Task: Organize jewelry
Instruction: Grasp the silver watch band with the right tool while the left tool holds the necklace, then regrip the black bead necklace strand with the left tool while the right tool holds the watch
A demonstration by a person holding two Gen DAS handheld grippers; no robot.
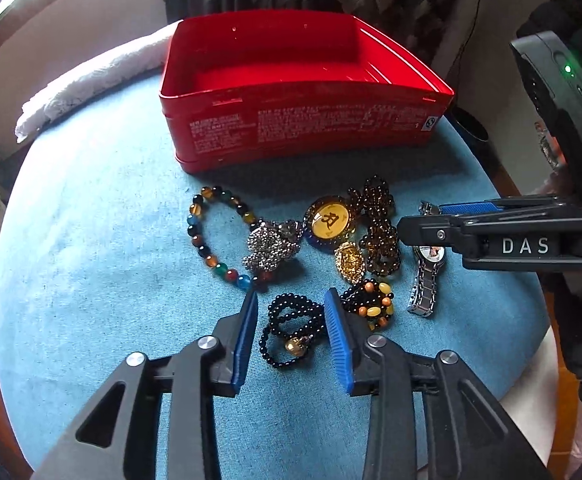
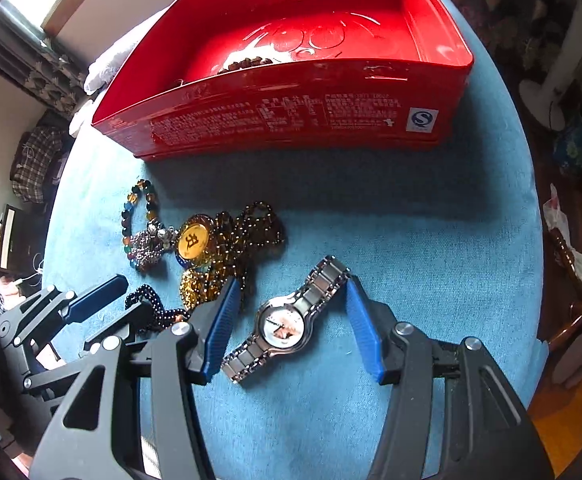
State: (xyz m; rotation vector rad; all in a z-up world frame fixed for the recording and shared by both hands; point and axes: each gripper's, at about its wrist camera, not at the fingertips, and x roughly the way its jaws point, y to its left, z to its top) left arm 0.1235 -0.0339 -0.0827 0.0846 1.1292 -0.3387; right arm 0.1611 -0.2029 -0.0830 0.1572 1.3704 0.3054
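Two grippers, jaws open: ours on the left (image 1: 291, 316) straddle the black bead necklace (image 1: 289, 332), right (image 2: 289, 320) the wristwatch (image 2: 283, 324), both on the surface beside the red tin (image 2: 291, 120). We judge neighbouring strands may snag.

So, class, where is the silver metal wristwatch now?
The silver metal wristwatch lies on the blue cloth, between the right tool's open pads.

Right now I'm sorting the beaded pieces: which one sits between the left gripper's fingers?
The black bead strand with one amber bead, lying unpressed between the left gripper pads; the multicoloured bracelet lies farther off.
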